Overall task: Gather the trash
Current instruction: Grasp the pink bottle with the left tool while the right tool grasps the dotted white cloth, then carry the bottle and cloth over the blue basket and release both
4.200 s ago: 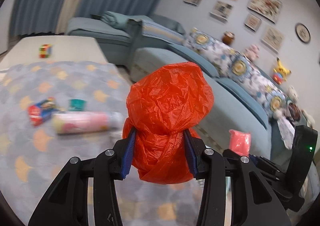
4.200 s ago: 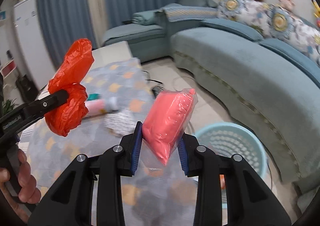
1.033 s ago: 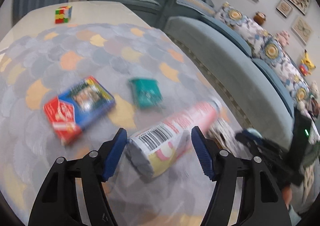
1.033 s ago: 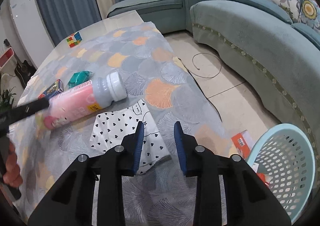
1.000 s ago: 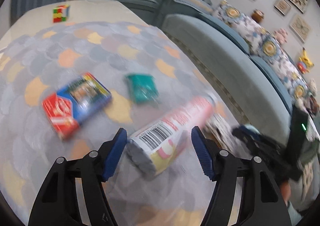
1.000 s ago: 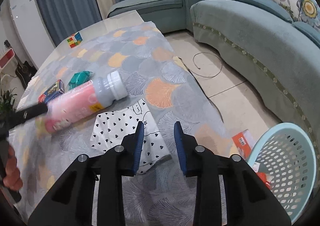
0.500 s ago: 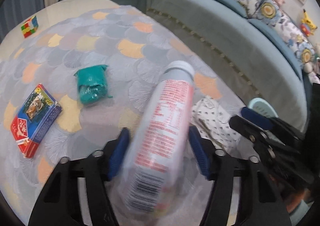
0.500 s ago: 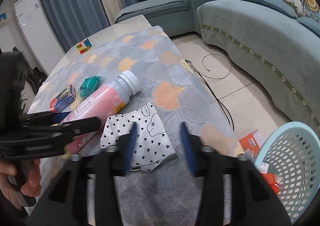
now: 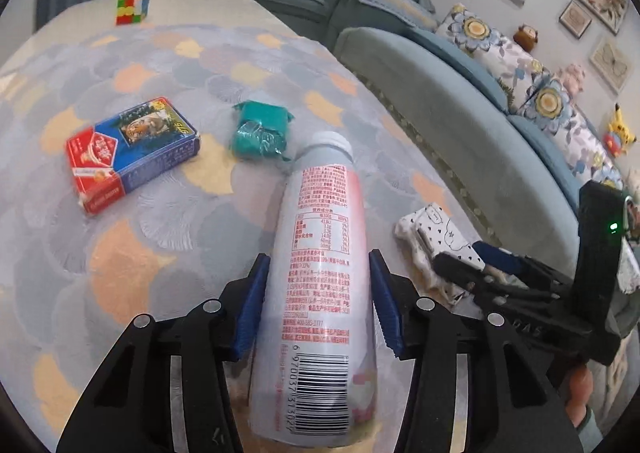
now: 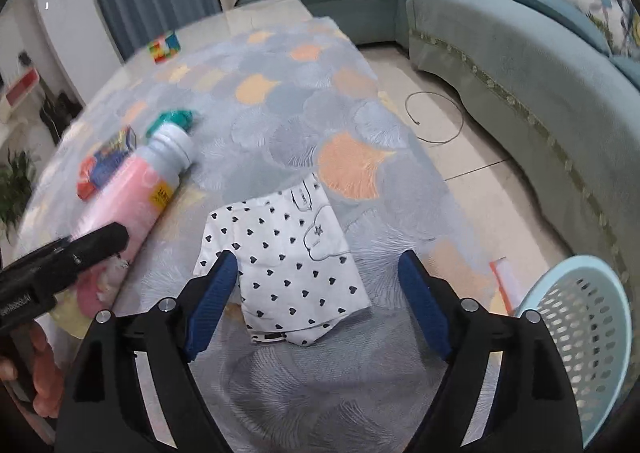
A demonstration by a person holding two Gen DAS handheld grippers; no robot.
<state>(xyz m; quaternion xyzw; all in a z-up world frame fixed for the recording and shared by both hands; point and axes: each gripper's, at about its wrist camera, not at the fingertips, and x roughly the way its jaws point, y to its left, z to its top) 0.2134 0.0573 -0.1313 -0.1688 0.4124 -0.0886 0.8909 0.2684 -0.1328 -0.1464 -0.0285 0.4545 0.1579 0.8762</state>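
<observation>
A pink drink bottle [image 9: 320, 273] with a white cap lies on the patterned tablecloth [image 9: 120, 253], lengthwise between my left gripper's [image 9: 319, 257] blue pads. The jaws are closing and both pads touch its sides. In the right wrist view the same bottle [image 10: 136, 193] lies at the left with a black left finger [image 10: 92, 241] across it. My right gripper [image 10: 318, 259] hangs over a white heart-print packet [image 10: 288, 261]; its jaws are opening and stand wide, apart from the packet. A light-blue basket [image 10: 580, 293] stands on the floor at the right.
A red-and-blue card box [image 9: 128, 149], a teal wrapper [image 9: 260, 129] and a colour cube [image 9: 132, 9] lie farther back on the table. A teal sofa [image 10: 520, 73] runs along the right. A cable loop [image 10: 436, 117] and an orange wrapper [image 10: 504, 273] lie on the floor.
The left jaws have closed in on the bottle, which turned from slanted to lengthwise between them. The right jaws have spread from nearly shut to wide over the heart-print packet.
</observation>
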